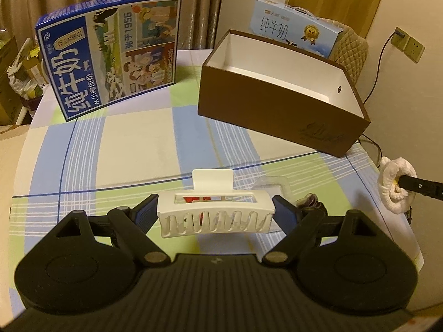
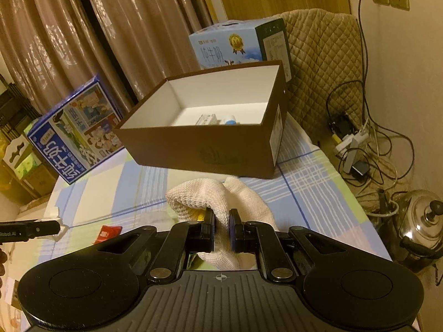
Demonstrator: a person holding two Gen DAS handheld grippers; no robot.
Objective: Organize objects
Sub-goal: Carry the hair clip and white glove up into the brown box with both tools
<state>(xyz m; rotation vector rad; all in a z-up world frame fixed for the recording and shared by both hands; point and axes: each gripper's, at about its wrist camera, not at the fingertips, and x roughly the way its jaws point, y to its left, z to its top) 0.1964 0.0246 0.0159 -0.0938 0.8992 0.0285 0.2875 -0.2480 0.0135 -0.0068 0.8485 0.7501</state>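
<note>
Left tool (image 1: 216, 215) clamping a white hair claw clip (image 1: 216, 217) end to end between its blue pads, carrying it clear of the checked cloth on the worktop (image 1: 133, 144), teeth pointing down and the flat lever facing forward, probably so that it can drop in cleanly without snagging. Right tool (image 2: 221, 232) pinching a soft white knitted piece (image 2: 221, 199) with something yellow tucked in its folds, jaws nearly together on the fabric, holding it bunched above the cloth; seen from the left wrist camera as a puffy ring at the far right edge. Lying behind the clip, partly hidden: a small red packet (image 2: 106, 233), a clear plastic blister (image 1: 272, 185) and a dark crumpled bit too small to identify. Sitting further out, well apart from both tools, an open brown box (image 2: 205, 149) with a white lining, already containing two small items near its far wall, so most likely serving as the collecting place for both held things. Standing beyond that, a dark blue milk carton (image 1: 110, 52) on edge at the left, and a light blue milk carton (image 1: 296, 27) behind the box, resting against a quilted chair back (image 2: 324, 63).
</note>
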